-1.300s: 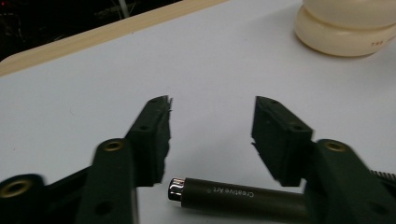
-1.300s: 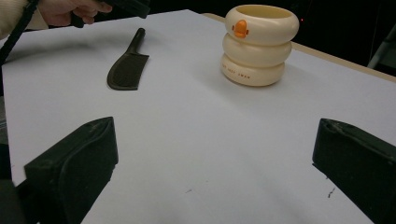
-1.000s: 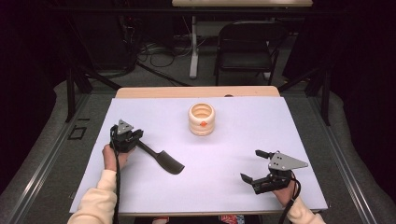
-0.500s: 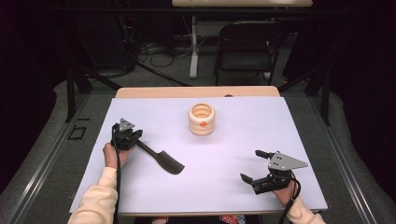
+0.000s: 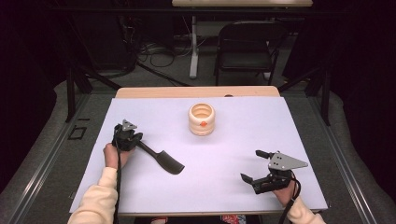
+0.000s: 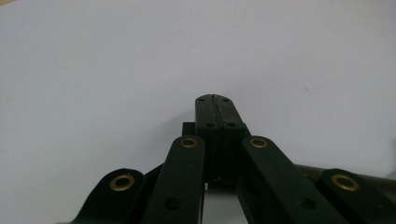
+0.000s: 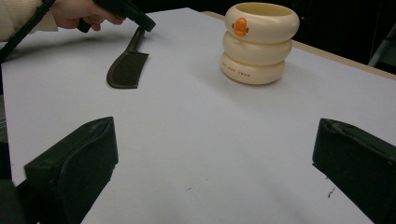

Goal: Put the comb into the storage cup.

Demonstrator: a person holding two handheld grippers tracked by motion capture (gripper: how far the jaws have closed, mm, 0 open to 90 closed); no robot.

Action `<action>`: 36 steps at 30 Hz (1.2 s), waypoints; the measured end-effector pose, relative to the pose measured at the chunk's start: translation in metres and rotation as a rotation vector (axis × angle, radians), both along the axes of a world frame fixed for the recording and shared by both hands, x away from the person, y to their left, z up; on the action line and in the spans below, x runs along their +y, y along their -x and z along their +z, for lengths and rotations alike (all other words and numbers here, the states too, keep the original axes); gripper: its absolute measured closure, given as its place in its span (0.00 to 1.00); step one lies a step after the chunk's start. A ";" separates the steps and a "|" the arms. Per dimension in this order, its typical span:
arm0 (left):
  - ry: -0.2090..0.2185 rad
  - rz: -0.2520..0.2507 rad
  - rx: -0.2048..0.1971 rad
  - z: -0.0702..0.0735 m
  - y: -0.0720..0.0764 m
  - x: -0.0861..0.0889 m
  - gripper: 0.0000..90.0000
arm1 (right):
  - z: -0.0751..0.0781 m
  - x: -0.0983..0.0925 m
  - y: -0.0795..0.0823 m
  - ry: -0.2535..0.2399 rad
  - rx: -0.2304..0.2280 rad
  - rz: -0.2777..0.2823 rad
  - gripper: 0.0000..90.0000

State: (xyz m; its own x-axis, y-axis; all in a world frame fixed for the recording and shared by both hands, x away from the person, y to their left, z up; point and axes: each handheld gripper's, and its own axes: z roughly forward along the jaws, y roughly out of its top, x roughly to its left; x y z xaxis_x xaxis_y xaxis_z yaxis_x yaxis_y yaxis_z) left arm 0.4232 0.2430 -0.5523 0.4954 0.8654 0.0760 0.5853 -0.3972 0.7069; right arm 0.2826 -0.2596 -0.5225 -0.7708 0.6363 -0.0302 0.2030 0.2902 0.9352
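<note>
Nothing on the tabletop has shifted since the earlier frames: both hands and both things sit where they were a second ago, and the comb lies at the same slant.

From the high view, the left gripper (image 5: 138,142) rests near the left edge of the white tabletop (image 5: 243,116), about halfway between the near and far edges, with the left hand (image 5: 112,154) wrapped around its body and a cream sleeve (image 5: 95,203) running in from the near edge. Its jaws are clenched on the handle end of the black comb (image 5: 161,158), which lies flat and stretches from the gripper toward the middle of the tabletop, its broad toothed end pointing toward the near right. In the left gripper view the two pads meet tightly with just a thin seam between them, and a dark sliver of the handle shows behind them. The right gripper view shows the same grip from across the tabletop, with the comb's wide end down on the surface.

Near the near right corner, the right gripper (image 5: 257,165) hovers low with its jaws spread wide and nothing between them; bare white surface shows in the gap.

Well apart from both grippers, the cream ringed cup (image 5: 201,119) with an orange mark on its side stands upright toward the middle of the far edge.
</note>
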 end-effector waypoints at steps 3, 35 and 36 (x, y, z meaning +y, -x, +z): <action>-0.010 -0.011 0.013 -0.002 0.000 0.000 1.00 | 0.000 0.000 0.000 0.001 0.000 0.000 0.00; -0.035 -0.059 0.064 0.000 0.018 0.003 1.00 | 0.000 -0.001 0.001 0.005 -0.001 -0.005 0.00; -0.033 -0.058 0.066 0.000 0.019 0.003 1.00 | 0.001 -0.001 0.001 0.008 -0.001 -0.005 0.00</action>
State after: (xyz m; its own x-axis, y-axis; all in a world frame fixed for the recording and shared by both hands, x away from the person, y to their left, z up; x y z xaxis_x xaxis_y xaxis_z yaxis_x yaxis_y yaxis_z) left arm 0.4040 0.2460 -0.5521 0.5498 0.8324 0.0694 0.6056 -0.4545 0.6532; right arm 0.2820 -0.2608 -0.5220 -0.7673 0.6403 -0.0354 0.2041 0.2962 0.9331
